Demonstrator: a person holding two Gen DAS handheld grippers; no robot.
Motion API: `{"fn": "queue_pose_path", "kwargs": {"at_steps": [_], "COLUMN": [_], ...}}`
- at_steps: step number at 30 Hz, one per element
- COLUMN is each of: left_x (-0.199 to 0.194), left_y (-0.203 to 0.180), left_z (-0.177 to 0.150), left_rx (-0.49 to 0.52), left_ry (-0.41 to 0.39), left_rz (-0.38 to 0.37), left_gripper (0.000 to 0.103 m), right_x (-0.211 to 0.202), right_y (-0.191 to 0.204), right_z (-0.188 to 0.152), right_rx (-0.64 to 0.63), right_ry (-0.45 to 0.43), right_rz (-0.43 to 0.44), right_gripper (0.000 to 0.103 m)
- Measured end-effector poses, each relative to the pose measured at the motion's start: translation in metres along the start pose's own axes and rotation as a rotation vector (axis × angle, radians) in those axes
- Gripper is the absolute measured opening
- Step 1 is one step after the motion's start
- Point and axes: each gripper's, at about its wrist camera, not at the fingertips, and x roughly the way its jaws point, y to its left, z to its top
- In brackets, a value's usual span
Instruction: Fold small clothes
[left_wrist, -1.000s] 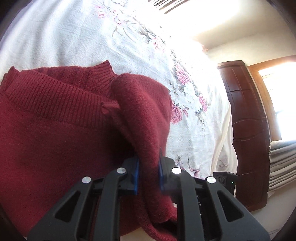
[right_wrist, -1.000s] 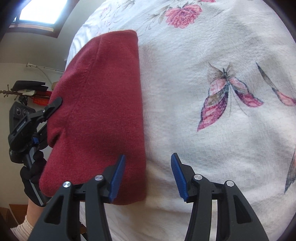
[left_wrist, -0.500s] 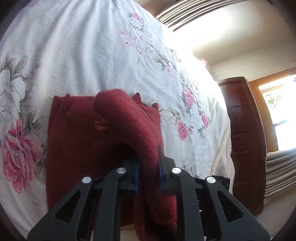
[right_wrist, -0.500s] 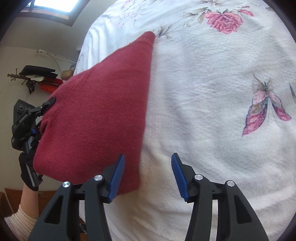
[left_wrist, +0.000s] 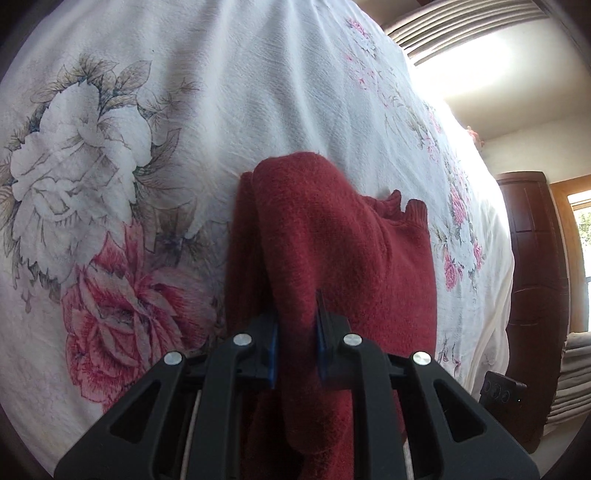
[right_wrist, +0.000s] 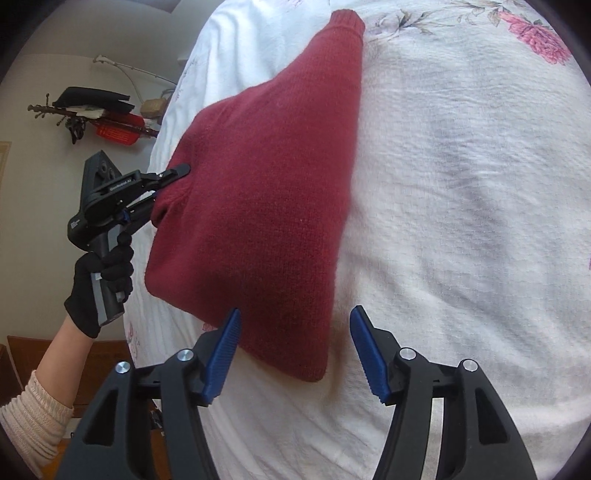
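The left gripper (left_wrist: 295, 343) is pressed together on a thick fold of the red sweater (left_wrist: 332, 258); the knit fills the narrow gap between its two blue pads, and some cloth hangs below the jaws. In the right wrist view the same left gripper (right_wrist: 173, 175) bites the left edge of the sweater (right_wrist: 266, 206) and lifts this part above the bed. A hand in a black glove (right_wrist: 99, 280) holds its handle, and a cream sleeve (right_wrist: 33, 421) shows at the wrist.

The right gripper (right_wrist: 295, 350) is spread wide and holds nothing. Its left blue pad (right_wrist: 221, 354) is just in front of the near lower edge of the sweater, and the near corner of the cloth lies between the two fingers; I cannot tell if the pad touches the knit.

The sweater lies partly on a white bedspread (right_wrist: 461, 184) with printed pink flowers (left_wrist: 122, 314), and its ribbed cuff (right_wrist: 349, 20) points to the far side. A dark wooden cabinet (left_wrist: 532, 277) stands beside the bed.
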Motion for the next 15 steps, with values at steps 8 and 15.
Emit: {"fn": "queue_pose_path", "kwargs": {"at_steps": [8,15], "left_x": [-0.024,-0.056], "left_y": [-0.007,-0.016], "left_z": [-0.013,-0.075], "left_rx": [0.006,0.062], "left_ry": [0.008,0.083], "left_rz": [0.020,0.048], "left_gripper": [0.033,0.056], "right_x": [0.020,0.019], "right_y": [-0.002,-0.001], "right_z": [-0.005,-0.002], "right_rx": [0.017,0.015], "right_ry": [0.037,0.039], "right_rz": [-0.006,0.006], "right_gripper": [0.062,0.062]}}
